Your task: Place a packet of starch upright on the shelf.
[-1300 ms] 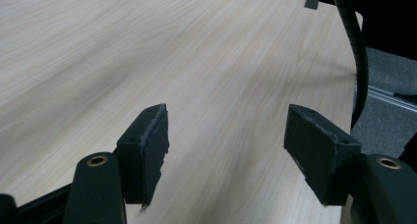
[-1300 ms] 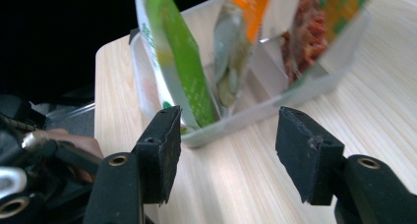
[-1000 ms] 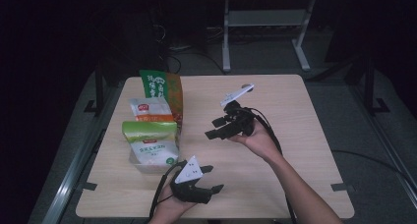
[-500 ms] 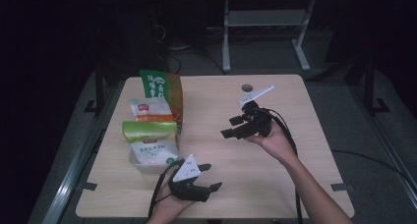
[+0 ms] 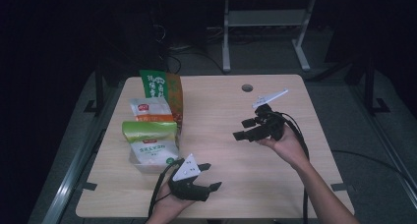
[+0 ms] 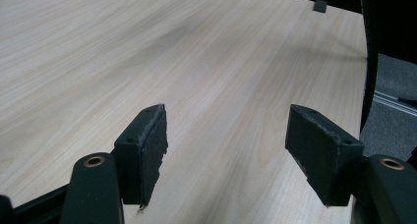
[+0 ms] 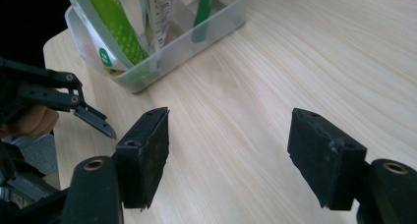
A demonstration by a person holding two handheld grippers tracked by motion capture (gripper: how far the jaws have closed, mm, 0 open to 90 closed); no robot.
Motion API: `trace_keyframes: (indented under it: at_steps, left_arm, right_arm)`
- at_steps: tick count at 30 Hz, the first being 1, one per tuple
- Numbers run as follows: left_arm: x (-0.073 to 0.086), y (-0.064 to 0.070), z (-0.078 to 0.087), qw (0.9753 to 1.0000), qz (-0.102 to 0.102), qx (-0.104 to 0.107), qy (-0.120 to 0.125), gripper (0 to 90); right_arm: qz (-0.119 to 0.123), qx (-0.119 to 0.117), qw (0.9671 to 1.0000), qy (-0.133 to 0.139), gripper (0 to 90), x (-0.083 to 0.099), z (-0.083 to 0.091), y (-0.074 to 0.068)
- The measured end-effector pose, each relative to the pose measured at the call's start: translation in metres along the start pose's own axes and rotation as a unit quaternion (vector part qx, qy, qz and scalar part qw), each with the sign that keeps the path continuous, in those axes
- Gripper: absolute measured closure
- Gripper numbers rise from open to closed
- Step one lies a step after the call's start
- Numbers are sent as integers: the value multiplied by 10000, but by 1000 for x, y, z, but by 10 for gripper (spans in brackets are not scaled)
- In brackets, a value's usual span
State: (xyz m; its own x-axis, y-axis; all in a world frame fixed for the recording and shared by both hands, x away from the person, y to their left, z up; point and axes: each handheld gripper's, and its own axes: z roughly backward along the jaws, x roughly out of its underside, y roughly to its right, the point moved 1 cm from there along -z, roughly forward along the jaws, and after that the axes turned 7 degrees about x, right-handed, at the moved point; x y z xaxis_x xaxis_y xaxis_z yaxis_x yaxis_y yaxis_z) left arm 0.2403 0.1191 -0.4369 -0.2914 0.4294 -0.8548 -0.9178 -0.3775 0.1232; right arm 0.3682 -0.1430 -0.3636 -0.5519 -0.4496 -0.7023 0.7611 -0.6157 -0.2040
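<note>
Clear bin (image 5: 147, 166): stands on the left part of the bench (image 5: 275, 170), long axis running away from the person; transparent plastic walls, open top.
Bin contents: four snack packets standing upright in a row. Front to back: white packet with green top (image 5: 151, 141), white packet with orange band (image 5: 149, 110), orange packet (image 5: 175, 98), dark green packet (image 5: 153, 83) at the far end.
Bin, right gripper view: the clear bin (image 7: 206, 30) shows its wall and inner dividers; the packets sit in separate compartments, a detail the high view does not resolve.
Left tongs (image 5: 210, 176): near the front edge of the bench, just right of the bin's near end, apart from it; jaws wide, holding nothing.
Left tongs, left gripper view: left tongs (image 6: 226, 157) point across bare wood grain, pads spread wide; the bench's round cable hole shows at the top left corner.
Right tongs (image 5: 241, 129): over the right half of the bench, well apart from the bin, pointing left toward it; jaws wide, holding nothing.
Right tongs, right gripper view: right tongs (image 7: 228, 155) frame bare bench; the bin lies beyond at upper left, and the left tongs (image 7: 93, 118) appear at the left edge.
Cable hole (image 5: 247, 88): far side of the bench, behind the right tongs.
</note>
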Motion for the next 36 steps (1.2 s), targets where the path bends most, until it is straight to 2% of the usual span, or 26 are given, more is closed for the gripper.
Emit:
trace_keyframes:
  at_steps: [6,13,19,24,28,36]
  left_arm:
    - [0,0,-1,10000,-48,5,-45,313]
    - [0,0,-2,10000,9,48,-48,307]
    - [0,-1,-2,10000,53,34,-26,304]
    - [1,-1,-2,10000,83,22,-24,303]
    - [2,-2,-2,9999,97,24,-45,302]
    - [2,-2,-3,9999,82,40,-59,300]
  right_arm:
    - [-133,28,9999,32,302,13,7,8]
    - [-226,149,9996,75,298,29,16,16]
    - [-435,136,9989,85,285,42,22,21]
    - [-484,167,9986,105,285,54,24,24]
    - [-614,157,9979,107,284,67,27,28]
    - [-694,160,9974,124,285,94,30,31]
